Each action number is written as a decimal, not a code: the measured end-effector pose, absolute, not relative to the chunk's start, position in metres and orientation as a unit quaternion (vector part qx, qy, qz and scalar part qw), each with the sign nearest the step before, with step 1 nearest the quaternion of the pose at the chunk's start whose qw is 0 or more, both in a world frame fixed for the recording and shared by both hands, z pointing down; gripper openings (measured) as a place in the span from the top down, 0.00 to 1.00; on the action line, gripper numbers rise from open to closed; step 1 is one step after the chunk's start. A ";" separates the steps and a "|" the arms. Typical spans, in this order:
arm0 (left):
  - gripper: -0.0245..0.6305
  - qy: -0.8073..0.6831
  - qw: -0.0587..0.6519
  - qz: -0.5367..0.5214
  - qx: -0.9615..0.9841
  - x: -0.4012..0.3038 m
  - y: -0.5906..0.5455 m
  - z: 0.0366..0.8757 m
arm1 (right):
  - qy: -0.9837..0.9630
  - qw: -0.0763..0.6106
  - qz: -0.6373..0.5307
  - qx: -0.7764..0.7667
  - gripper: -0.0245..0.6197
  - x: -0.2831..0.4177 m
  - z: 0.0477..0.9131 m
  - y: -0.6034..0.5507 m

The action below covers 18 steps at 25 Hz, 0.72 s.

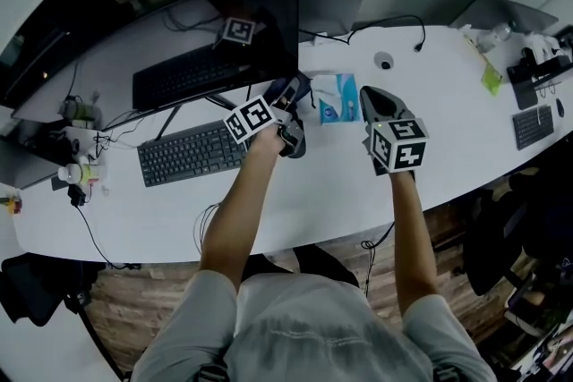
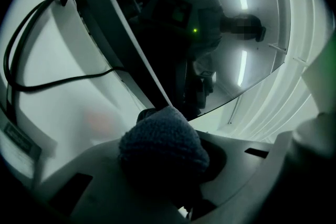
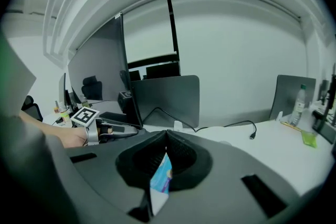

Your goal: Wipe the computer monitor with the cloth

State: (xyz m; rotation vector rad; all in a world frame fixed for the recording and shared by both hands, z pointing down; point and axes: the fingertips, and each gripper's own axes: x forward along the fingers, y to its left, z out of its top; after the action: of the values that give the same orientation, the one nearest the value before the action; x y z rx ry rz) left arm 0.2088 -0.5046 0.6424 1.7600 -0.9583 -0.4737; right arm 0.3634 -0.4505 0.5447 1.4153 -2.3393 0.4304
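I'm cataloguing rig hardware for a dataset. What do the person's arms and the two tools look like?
The left tool and the right tool both have dark grey, tapering bodies. Each carries a white cube printed with black square markers. The person wears a light grey short-sleeved shirt, and the forearms are bare.

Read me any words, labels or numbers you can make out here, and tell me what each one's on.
Nothing legible.
Blue packet: print too blurred.
Keyboard: key legends too small.
Marker cube: square pattern only, no words.
White label: blurred.
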 end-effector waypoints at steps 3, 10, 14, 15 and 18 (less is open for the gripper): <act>0.88 -0.395 0.527 -0.213 0.722 0.224 -0.509 0.642 | -0.829 0.185 0.152 0.506 0.96 0.376 0.543 -0.450; 0.88 -0.407 0.555 -0.307 0.657 0.236 -0.515 0.636 | -0.823 0.191 0.152 0.514 0.96 0.398 0.543 -0.447; 0.88 -0.415 0.559 -0.342 0.631 0.236 -0.518 0.632 | -0.822 0.190 0.151 0.516 0.96 0.403 0.542 -0.447; 0.88 -0.418 0.558 -0.349 0.626 0.235 -0.518 0.631 | -0.822 0.191 0.150 0.516 0.96 0.403 0.541 -0.447; 0.88 -0.423 0.544 -0.370 0.622 0.236 -0.519 0.618 | -0.821 0.191 0.146 0.517 0.96 0.406 0.537 -0.445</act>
State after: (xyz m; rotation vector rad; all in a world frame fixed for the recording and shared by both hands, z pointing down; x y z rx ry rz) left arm 0.2359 -0.5187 0.6182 1.4770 -1.0045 -0.8789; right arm 0.4058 -0.4449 0.5369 1.4528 -2.3071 0.4110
